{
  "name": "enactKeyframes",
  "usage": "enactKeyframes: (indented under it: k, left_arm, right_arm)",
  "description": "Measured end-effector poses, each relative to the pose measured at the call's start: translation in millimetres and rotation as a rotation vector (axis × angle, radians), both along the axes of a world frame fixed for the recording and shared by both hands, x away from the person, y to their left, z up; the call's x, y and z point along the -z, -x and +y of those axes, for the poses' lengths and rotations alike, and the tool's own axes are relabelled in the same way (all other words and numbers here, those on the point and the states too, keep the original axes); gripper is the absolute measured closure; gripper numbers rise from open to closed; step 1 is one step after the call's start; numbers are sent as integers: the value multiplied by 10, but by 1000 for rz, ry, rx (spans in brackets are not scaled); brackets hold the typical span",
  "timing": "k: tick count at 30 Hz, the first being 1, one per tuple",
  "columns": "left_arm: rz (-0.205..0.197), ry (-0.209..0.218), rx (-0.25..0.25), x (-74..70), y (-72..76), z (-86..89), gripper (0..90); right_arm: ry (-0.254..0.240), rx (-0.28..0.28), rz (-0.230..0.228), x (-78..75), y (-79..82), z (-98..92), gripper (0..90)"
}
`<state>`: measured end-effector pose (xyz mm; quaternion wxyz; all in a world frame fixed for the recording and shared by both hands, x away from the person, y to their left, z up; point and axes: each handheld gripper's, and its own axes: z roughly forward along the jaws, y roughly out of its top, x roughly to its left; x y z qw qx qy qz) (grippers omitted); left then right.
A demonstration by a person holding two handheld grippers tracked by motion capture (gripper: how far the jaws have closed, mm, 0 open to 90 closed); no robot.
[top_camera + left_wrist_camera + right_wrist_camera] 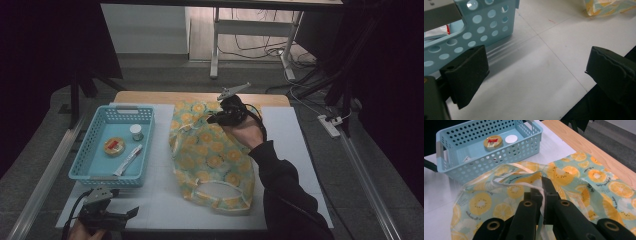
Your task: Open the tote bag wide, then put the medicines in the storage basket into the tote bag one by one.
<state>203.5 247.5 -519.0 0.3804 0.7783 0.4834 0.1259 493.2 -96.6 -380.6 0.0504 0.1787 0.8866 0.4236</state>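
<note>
From above, the right tool (pixel 223 116) pinched the far edge of the fruit-print bag (pixel 212 156), which draped limp beneath it over the desk (pixel 292 150). The left tool (pixel 534 72) stood open, empty, beside the basket (pixel 481 27). The right gripper view showed the handle strap (pixel 529 185) clamped: thin, slippery fabric, probably light, best held at this reinforced rim.

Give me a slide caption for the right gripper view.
Right gripper shut on the white handle strap of a citrus-print fabric bag, with a pale blue perforated plastic basket behind.
</note>
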Motion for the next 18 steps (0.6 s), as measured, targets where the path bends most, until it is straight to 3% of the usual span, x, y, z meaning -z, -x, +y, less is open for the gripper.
enactKeyframes:
  k: [10,16,18]
  left_arm:
    - [-5,6,-10,-8,11,11,37]
    - [-4,33,-33,-9,7,48,28]
    - [7,47,-19,-6,-6,61,28]
  right_arm:
    - [-3,3,-7,-32,-14,19,900]
    - [-5,0,-7,-25,-6,27,900]
    - [-8,2,-6,-26,-5,22,900]
